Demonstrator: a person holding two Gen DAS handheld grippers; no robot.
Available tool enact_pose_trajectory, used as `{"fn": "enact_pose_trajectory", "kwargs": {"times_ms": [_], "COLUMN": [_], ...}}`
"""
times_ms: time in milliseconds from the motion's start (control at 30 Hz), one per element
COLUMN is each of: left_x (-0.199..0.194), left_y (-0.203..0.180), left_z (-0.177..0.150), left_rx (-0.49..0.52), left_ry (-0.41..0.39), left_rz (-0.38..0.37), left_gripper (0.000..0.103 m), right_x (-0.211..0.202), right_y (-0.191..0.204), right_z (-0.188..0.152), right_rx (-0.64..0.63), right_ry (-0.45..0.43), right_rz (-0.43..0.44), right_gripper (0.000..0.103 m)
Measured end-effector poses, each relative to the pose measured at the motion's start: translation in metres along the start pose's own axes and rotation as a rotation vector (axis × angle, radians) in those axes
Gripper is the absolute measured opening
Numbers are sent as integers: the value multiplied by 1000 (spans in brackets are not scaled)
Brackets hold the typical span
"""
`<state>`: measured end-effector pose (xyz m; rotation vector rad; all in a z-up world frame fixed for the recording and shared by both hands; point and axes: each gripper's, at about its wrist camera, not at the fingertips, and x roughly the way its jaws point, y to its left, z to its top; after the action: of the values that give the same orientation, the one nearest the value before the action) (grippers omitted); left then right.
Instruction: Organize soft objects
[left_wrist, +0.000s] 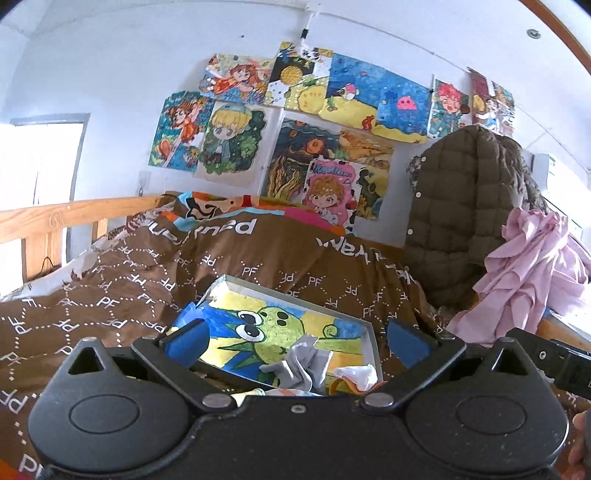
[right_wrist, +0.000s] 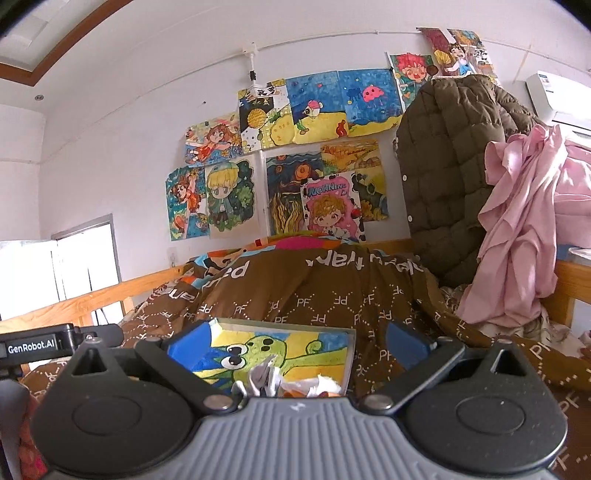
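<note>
Looking down between our fingers, we see the soft things first: a crumpled grey cloth (left_wrist: 301, 363) and a white cloth (left_wrist: 360, 373) lie bunched together inside the painted box (left_wrist: 365, 325), right at its near edge. From the right wrist they show as a small grey-and-white heap (right_wrist: 273, 380), half hidden behind the gripper body. The box has pale walls and a floor painted with a green cartoon creature on yellow and blue, and it sits on the brown quilt (left_wrist: 110, 295) printed with white "PF" marks.

Our left gripper (left_wrist: 295, 341) hangs just over the near end of the box with its blue pads wide apart, clamped on nothing. Our right gripper (right_wrist: 295, 345) does the same, its pads spread and empty, framing the box between them. The left unit's black body (right_wrist: 37, 347) pokes into the right wrist view at the left.

Further out, a pink garment (right_wrist: 517, 229) drapes over a wooden rail beside an olive quilted jacket (right_wrist: 443, 166). Behind the quilt, colourful drawings (left_wrist: 295, 122) cover the white wall, and a bright window (left_wrist: 37, 162) glows at the left.
</note>
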<state>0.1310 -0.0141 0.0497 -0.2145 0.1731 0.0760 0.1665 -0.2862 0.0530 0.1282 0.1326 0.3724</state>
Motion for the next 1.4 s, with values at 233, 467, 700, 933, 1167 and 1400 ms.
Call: {"fn": "enact_pose_trajectory", "kwargs": {"times_ms": [233,467,700,933,1167,1400], "left_x": [-18,-31,-33,-27,-18,-15], "left_y": [0,2,5,8,16,20], "left_z": [-13,-39,-69,-92,-106,-110], "left_rx": [53,106,189,201,188,189], "left_ry": [-2,32,110,198,271,298], "left_rz": [-27,-47,-81,-83,-40,-24], "left_gripper": [102,102,102,102,102,102], "right_x": [-25,-50,-45,-33,-21,-13], "right_y": [6,9,13,19,18,15], "right_z": [-13,-28,-47,-65,-73,-79], "right_rx": [-32,-53,-75,-106,-112,-113], "right_ry": [17,52,192,283,369,438], "right_rz": [-31,-57,-65,-39,-55,-75], "right_gripper": [103,103,103,103,103,103]}}
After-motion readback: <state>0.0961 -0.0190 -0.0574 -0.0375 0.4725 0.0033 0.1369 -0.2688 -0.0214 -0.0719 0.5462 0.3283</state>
